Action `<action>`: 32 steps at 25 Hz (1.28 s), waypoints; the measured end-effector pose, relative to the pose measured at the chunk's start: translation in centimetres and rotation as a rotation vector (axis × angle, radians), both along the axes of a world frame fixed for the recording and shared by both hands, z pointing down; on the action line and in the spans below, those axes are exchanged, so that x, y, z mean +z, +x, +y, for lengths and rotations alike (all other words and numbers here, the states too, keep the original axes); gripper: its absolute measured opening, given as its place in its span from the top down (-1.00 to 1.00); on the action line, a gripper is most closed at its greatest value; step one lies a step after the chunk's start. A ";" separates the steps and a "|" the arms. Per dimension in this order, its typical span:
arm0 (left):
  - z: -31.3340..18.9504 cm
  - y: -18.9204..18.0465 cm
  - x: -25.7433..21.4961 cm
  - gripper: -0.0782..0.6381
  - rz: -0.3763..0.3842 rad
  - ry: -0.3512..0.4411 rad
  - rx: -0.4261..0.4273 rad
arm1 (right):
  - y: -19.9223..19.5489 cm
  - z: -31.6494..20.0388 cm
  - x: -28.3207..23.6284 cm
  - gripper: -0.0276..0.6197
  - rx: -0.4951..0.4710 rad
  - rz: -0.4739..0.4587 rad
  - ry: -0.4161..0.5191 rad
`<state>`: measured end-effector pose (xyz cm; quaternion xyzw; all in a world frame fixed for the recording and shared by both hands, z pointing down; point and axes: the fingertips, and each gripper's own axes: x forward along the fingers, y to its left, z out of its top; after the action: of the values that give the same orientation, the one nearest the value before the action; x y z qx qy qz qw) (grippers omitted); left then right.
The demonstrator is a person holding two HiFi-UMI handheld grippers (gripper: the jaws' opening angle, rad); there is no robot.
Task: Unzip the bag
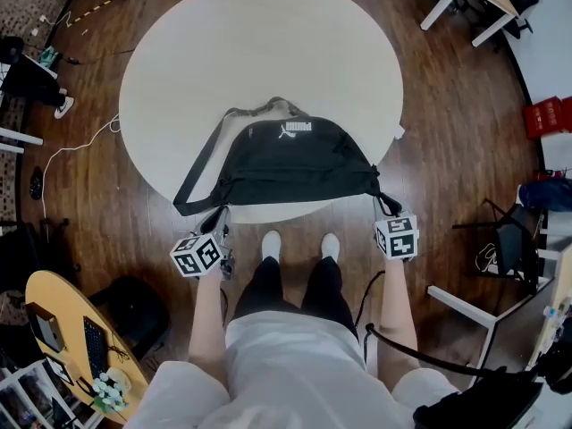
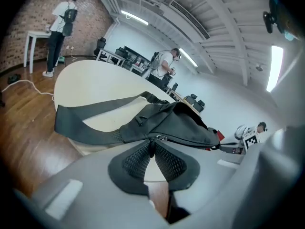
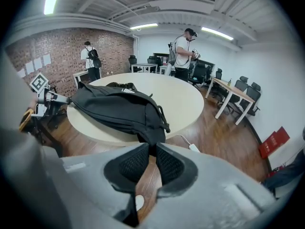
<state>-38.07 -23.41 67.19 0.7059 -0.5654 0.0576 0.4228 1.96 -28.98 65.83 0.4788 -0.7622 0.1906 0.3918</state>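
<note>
Bag: our left gripper pinches the zip pull at its left end, and our right gripper pinches its right end. We judge the unzipping nearly done, though we cannot see the gap.

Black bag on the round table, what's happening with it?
A person standing at the round table works on the black bag with tongs in each hand. The right tongs pinch the bag's right end. The left tongs are closed on what looks like the zip pull at its left end. Whether the zip is open isn't clear.
</note>
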 end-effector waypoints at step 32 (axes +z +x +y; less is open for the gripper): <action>34.7 23.5 -29.5 0.73 -0.389 0.720 0.086 | 3.5 36.2 -21.1 0.94 -0.045 -0.456 0.546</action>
<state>-14.54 11.27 37.69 0.8077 -0.5887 0.0062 0.0313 5.43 7.20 44.77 0.4940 -0.8632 0.0732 0.0735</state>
